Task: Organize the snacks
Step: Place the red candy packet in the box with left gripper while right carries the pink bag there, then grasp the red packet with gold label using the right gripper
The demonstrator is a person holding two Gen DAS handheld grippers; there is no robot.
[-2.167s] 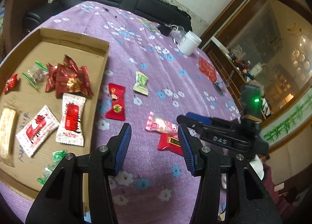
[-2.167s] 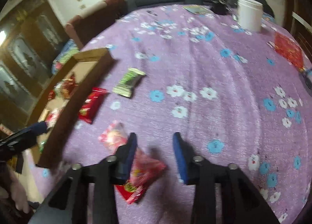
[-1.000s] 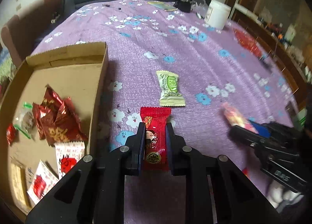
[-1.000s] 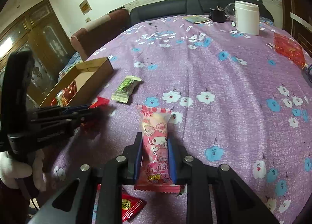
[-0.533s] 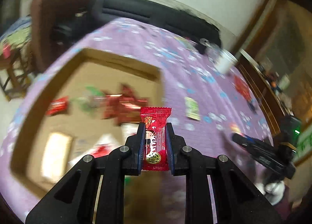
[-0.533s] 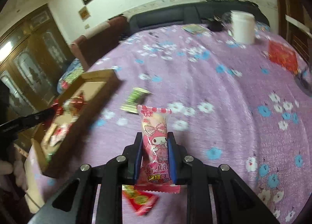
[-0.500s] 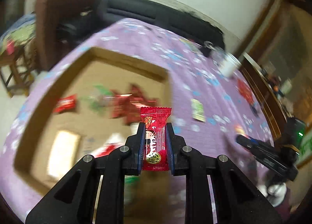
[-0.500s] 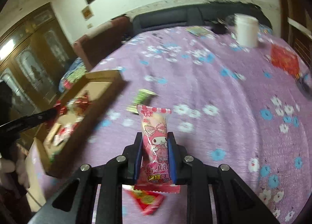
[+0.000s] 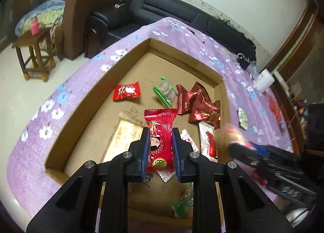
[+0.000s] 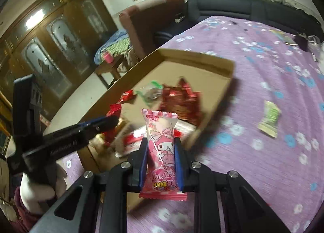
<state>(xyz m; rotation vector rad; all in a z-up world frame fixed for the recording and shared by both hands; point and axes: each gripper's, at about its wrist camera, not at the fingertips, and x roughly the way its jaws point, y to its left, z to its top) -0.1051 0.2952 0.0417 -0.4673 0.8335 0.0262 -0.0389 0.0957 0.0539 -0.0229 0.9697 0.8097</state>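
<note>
My left gripper is shut on a red snack packet with a cartoon face, held over the inside of the cardboard box. Several wrapped snacks lie in the box, among them a red candy and dark red packets. My right gripper is shut on a pink Melody snack packet, near the box's right wall. The left gripper shows in the right wrist view, over the box. The right gripper shows blurred in the left wrist view, beside the box.
A green snack packet lies on the purple flowered tablecloth right of the box; the same green packet shows in the left view. A white jar stands far back. A sofa, armchair and wooden stool lie beyond the table.
Both grippers carried their packets from the open tablecloth leftward to the box. The left one now hangs over the box's inside; the right one has come up to the box's right wall.
</note>
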